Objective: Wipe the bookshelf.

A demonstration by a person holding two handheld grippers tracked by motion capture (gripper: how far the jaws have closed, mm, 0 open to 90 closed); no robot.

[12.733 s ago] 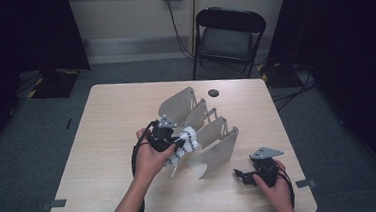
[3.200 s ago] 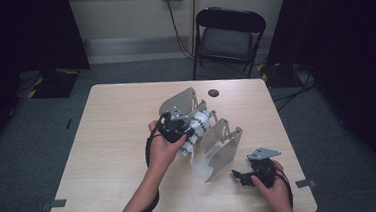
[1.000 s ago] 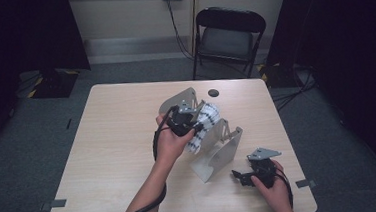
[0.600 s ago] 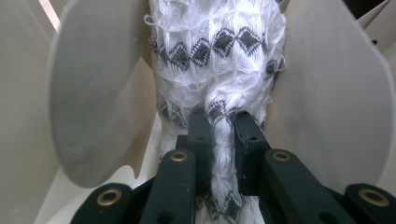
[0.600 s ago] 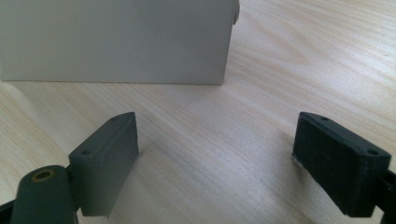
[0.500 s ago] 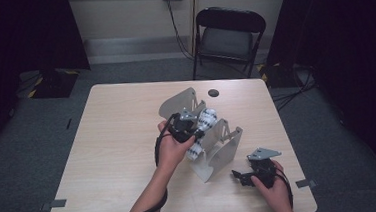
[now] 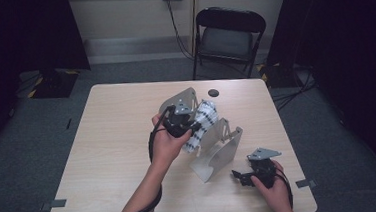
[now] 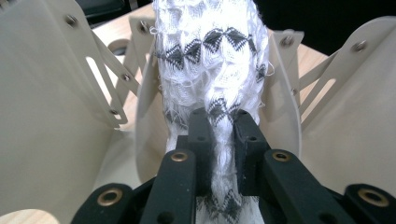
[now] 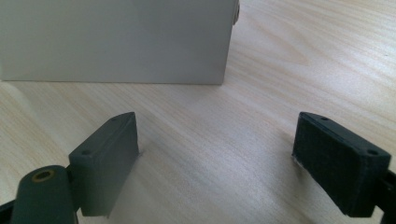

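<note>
A white knitted cloth (image 7: pixel 204 120) with black diamond marks hangs among the upright plates of a pale grey rack (image 7: pixel 218 154) in the middle of the table. My left gripper (image 7: pixel 186 127) is shut on the cloth's near end. In the left gripper view the cloth (image 8: pixel 210 56) rises between two rack plates (image 8: pixel 42 93), bunched between the black fingers (image 8: pixel 201 135) of that gripper (image 8: pixel 223 126). My right gripper (image 7: pixel 240 174) rests near the table's front right. Its open pads (image 9: pixel 109 158) have bare wood between them, and the rack's end plate (image 9: pixel 116 42) stands ahead.
A small black round object (image 7: pixel 213 92) lies on the wooden table (image 7: pixel 113 141) behind the rack. A black folding chair (image 7: pixel 226 38) stands past the far edge. A cable trails from the left hand down along the forearm.
Since the oldest frames the left hand has carried the cloth from the rack's near slots toward its far end. In the last second it only shifted slightly. The right hand has stayed put.
</note>
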